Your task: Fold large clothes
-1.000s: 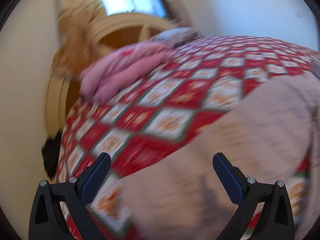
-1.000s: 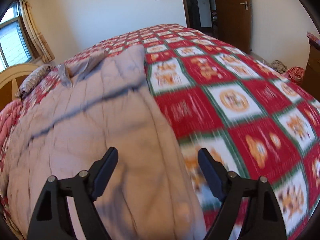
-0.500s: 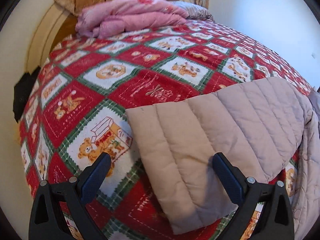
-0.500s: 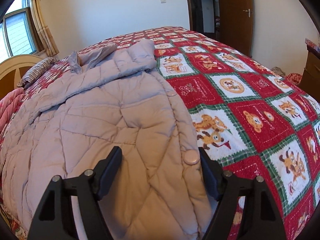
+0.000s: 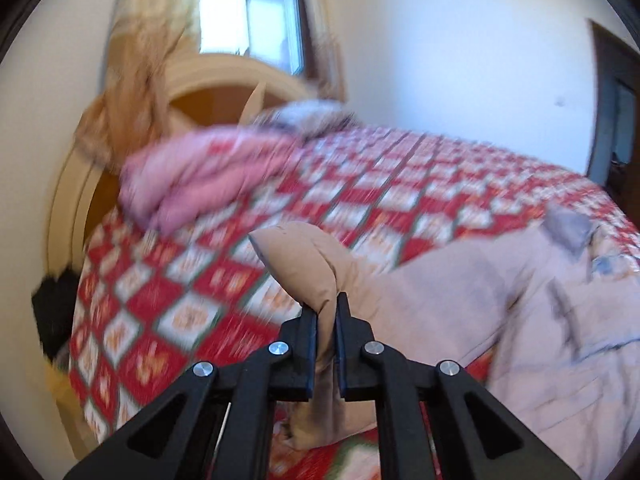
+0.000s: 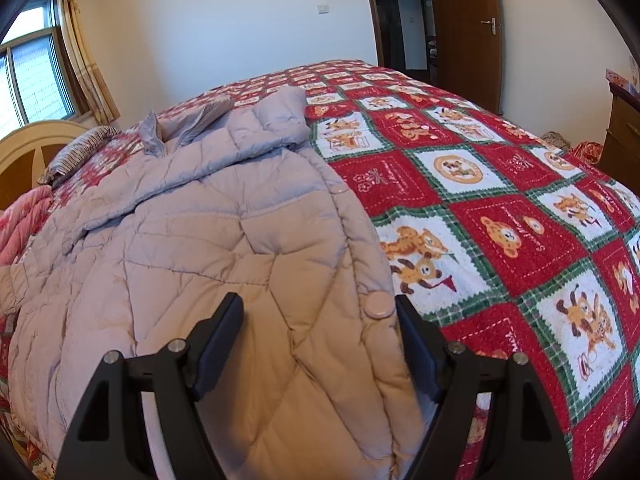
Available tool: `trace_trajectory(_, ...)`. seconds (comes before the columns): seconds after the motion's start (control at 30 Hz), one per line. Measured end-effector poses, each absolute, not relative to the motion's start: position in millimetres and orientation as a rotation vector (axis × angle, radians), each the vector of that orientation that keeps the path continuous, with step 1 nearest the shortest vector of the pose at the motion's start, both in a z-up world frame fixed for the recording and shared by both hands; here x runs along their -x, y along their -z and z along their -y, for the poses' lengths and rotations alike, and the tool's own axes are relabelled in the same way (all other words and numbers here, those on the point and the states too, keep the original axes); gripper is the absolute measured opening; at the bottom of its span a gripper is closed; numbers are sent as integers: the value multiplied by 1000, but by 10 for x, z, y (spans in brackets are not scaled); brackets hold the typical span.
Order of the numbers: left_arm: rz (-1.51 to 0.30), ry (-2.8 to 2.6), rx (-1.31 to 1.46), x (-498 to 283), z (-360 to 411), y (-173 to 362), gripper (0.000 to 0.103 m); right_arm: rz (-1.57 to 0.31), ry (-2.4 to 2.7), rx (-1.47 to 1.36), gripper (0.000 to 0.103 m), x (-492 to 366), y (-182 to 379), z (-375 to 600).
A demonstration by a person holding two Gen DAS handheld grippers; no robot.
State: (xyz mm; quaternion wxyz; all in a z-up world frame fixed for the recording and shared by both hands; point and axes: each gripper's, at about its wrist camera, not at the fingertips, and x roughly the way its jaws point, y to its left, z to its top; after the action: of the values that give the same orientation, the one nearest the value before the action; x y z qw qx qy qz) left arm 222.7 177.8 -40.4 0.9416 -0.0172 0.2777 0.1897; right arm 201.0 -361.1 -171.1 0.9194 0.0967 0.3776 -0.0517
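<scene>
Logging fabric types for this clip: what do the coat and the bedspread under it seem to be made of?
The coat looks like a padded, down-style jacket with a smooth matte woven shell, probably synthetic: puffy stitched channels, soft creases, snap buttons along its edge. The bedspread looks like quilted cotton or a similar printed cloth, matte, with stitched red and white squares of bears.

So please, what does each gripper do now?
Left gripper: closed, holding the jacket sleeve.
Right gripper: open over the jacket.

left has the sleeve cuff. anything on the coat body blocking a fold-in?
Nothing visible. The left gripper is shut on the sleeve, and the padded coat lies flat with a bare top. The pink bedding sits apart, near the headboard. The right gripper is open.
</scene>
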Motion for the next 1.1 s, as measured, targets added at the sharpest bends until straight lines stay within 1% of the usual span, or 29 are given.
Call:
trace_trajectory(0.1, -505, -293, -26, -2441, -1240, 72, 6, -769, 100, -219, 80, -2000, 1700, 3640)
trace_trajectory(0.23, -454, -178, -114, -2705, -399, -119, 6, -751, 91, -235, 80, -1979, 1647, 3670)
trace_trajectory(0.4, -451, -7, -160, -2861, 606, -78, 5, -716, 87, -242, 80, -1923, 1545, 3706)
trace_trajectory(0.43, -449, 23, -161, -2860, 804, -44, 6, -713, 88, -243, 80, -1914, 1533, 3720)
trace_trajectory(0.5, -454, 74, -195, -2859, 1179, 41, 10, -714, 91, -246, 80, -1910, 1532, 3748)
trace_trajectory(0.53, -463, 73, -229, -2859, 1352, 101, 25, -717, 92, -248, 80, -1914, 1540, 3762)
trace_trajectory(0.57, -472, 55, -263, -2853, 1511, 162, 57, -722, 93, -251, 80, -1918, 1553, 3776)
trace_trajectory(0.63, -435, 24, -286, -2754, 1667, 241, 92, -733, 99, -262, 80, -1925, 1584, 3802)
trace_trajectory(0.7, -375, 24, -277, -2679, 1695, 268, 93, -743, 93, -269, 80, -1931, 1597, 3811)
trace_trajectory(0.77, -379, 26, -282, -2692, 1635, 313, 94, -743, 83, -273, 81, -1936, 1588, 3803)
trace_trajectory(0.8, -385, 18, -279, -2709, 1556, 341, 94, -740, 80, -275, 85, -1944, 1568, 3784)
trace_trajectory(0.83, -394, 6, -269, -2734, 1432, 374, 94, -737, 77, -276, 89, -1951, 1551, 3772)
trace_trajectory(0.97, -437, -115, -246, -2867, 794, 589, 95, -730, 25, -272, 90, -2087, 1410, 3622)
trace_trajectory(1.1, -545, -243, -198, -3045, 147, 909, 95, -730, -74, -235, 90, -2437, 1233, 3215)
